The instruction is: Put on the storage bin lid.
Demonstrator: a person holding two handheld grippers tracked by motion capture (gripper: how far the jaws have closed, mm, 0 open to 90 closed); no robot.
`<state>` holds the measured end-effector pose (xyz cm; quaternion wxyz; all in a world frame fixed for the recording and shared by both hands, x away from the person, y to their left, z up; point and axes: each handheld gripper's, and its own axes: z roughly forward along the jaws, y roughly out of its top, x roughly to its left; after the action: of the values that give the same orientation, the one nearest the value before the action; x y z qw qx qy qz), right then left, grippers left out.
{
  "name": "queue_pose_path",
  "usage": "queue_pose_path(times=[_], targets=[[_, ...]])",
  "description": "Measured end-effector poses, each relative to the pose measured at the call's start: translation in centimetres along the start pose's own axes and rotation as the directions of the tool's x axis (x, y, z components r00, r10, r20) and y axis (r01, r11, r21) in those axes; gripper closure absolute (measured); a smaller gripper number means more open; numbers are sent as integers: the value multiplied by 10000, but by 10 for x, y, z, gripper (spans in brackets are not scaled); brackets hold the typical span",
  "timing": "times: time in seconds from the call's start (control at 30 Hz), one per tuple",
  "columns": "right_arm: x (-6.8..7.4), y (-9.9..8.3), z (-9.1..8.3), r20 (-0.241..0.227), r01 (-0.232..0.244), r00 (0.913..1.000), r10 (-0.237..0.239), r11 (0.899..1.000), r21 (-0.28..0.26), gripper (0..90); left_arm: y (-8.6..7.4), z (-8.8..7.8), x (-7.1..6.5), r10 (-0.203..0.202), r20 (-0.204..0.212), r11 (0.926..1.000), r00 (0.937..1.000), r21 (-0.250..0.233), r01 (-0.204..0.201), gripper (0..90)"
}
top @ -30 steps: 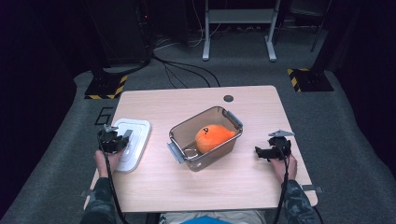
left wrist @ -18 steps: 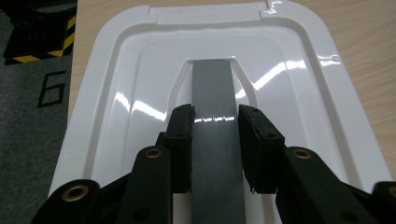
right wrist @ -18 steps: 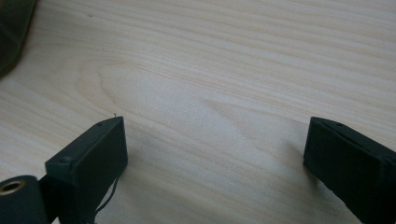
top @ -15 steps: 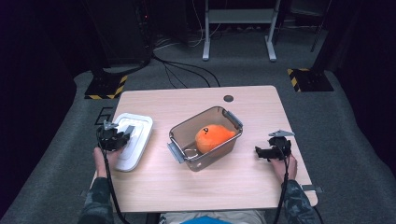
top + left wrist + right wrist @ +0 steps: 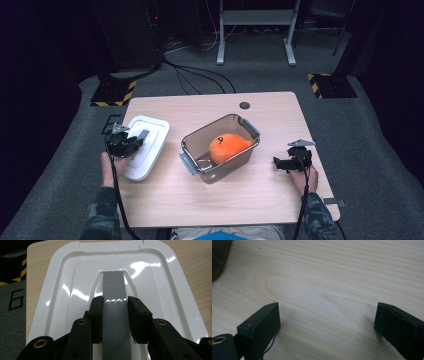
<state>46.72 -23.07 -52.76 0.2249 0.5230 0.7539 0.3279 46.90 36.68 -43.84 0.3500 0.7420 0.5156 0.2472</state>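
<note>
Now: left tool has the lid by its handle

High view: left tool grips the white lid at the worktop's left edge. Clear bin with an orange plush toy sits mid-worktop. Right tool idles to the right.

Left gripper view: jaws clamped on the grey handle.

Right gripper view: jaws wide, nothing between, bare wood.

Risk: the glossy strip could slip or pivot in a one-point grip, so the lid tilts and snags the bin's rim.
</note>
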Motion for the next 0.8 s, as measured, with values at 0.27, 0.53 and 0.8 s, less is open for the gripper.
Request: queue_pose_path(times=[0.27, 0.53, 0.8], targets=[[0, 0, 0, -7, -19, 10000, 19, 10000, 6, 57, 16, -10, -11, 346, 283, 9993, 9990, -172, -342, 664], [0, 0, 0, -12, -63, 10000, 63, 10000, 17, 59, 29, -20, -21, 740, 509, 9971, 9960, -222, -729, 663], [0, 0, 0, -12, -31, 10000, 31, 10000, -7, 59, 42, -28, -29, 854, 817, 9960, 9930, -344, -828, 664]])
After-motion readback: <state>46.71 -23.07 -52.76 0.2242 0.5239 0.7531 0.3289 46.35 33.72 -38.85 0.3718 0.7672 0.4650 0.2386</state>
